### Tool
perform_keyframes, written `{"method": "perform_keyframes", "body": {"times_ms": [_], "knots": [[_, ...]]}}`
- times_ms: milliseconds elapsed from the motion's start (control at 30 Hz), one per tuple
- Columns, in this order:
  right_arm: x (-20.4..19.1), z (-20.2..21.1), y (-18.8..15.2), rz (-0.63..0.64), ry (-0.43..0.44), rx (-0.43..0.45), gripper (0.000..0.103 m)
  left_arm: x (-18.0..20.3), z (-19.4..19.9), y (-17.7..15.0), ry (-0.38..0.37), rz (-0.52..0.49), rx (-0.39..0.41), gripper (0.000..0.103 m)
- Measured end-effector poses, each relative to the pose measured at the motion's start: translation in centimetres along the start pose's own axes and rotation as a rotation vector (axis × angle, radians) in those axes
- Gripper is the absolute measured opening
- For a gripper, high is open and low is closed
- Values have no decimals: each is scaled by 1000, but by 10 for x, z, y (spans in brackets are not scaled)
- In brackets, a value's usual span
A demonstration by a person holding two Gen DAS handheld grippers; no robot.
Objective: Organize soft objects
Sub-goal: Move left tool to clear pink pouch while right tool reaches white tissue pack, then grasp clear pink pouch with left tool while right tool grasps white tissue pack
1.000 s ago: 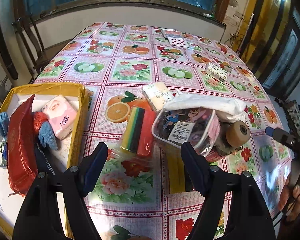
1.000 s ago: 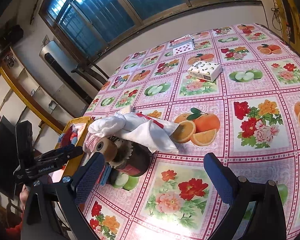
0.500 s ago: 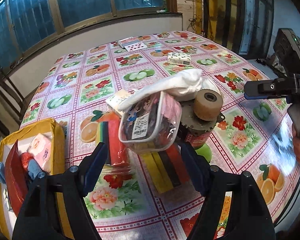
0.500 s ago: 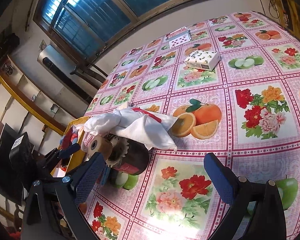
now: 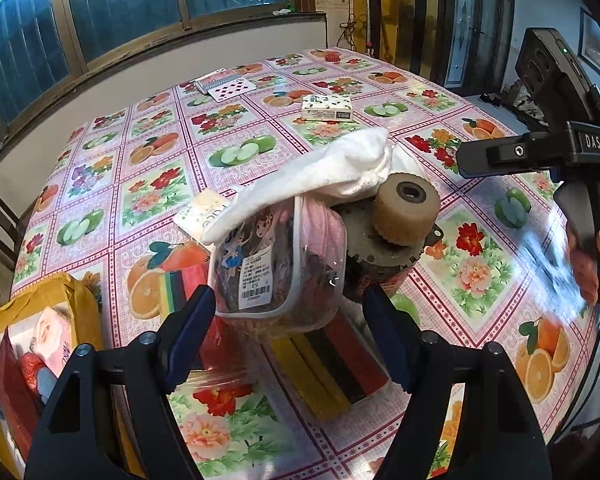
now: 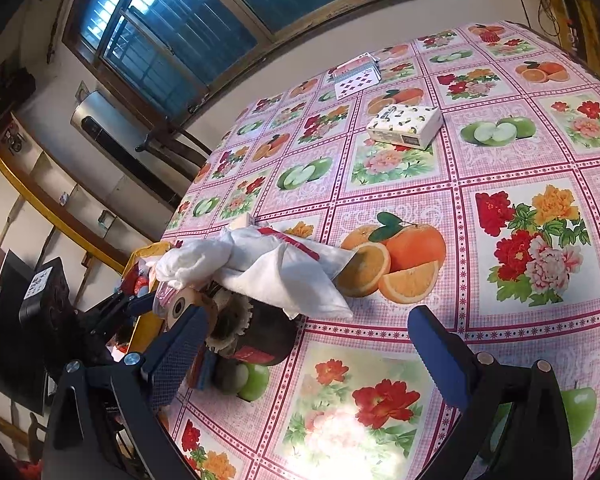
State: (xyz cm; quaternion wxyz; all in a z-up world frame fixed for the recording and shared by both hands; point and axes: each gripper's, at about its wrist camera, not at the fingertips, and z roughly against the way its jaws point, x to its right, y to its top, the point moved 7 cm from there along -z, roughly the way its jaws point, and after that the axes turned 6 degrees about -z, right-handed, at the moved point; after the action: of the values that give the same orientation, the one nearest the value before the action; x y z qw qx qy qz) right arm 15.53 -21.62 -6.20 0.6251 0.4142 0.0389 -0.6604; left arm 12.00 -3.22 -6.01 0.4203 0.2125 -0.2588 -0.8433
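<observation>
My left gripper is open, its blue fingers on either side of the near end of a clear plastic pouch with a cartoon print and a barcode label. A white cloth drapes over the pouch and over a dark motor with a tan roller. Under the pouch lie striped coloured packs. My right gripper is open above the tablecloth, close to the motor and the white cloth. In the left wrist view a hand holds it at the right edge.
A yellow box at the left holds a pink tissue pack, a red bag and blue cloth. Another tissue pack lies behind the pouch. Farther back on the flowered tablecloth are a tissue box and playing cards. Chairs stand at the far left.
My left gripper has swung right and come closer to the pouch, so the yellow box has slid to the view's left edge. The right gripper has barely shifted.
</observation>
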Motion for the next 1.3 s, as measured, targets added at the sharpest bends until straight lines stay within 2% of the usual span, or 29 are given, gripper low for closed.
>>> {"method": "perform_keyframes", "body": {"times_ms": [167,267,367,467,633,700,767,833,1000,1067,1100,1167,1200,1233,1300], "knots": [[4,-6,13,22,-18,11,101,-11,-9,-1,38,-17,-36,76],[10,-12,37,61,-57,36,101,-16,-14,2,46,-12,-44,76],[16,-30,69,174,-142,28,103,-15,-14,6,51,-25,-36,76],[21,-54,97,301,-207,-18,103,-14,-17,8,58,-35,-39,76],[30,-92,127,499,-285,-87,103,-20,-24,8,-3,25,-48,75],[35,-105,134,547,-306,-106,103,-21,-27,8,-1,35,-54,67],[40,-115,141,579,-331,-110,103,-24,-31,7,2,48,-67,48],[43,-125,146,592,-339,-117,103,-28,-32,6,26,59,-70,40],[53,-140,159,545,-314,-136,103,-32,-30,4,13,94,-70,33],[61,-147,156,482,-301,-177,99,-32,-29,4,16,99,-64,31],[62,-146,154,491,-329,-150,94,-31,-28,4,12,107,-60,29],[61,-138,148,478,-321,-127,83,-31,-25,3,-12,127,-55,27],[62,-133,147,465,-331,-112,64,-30,-23,3,-32,142,-50,27],[64,-126,147,440,-333,-97,56,-30,-22,2,-50,156,-48,26],[69,-115,144,381,-310,-92,56,-32,-18,1,-62,183,-37,25]]}}
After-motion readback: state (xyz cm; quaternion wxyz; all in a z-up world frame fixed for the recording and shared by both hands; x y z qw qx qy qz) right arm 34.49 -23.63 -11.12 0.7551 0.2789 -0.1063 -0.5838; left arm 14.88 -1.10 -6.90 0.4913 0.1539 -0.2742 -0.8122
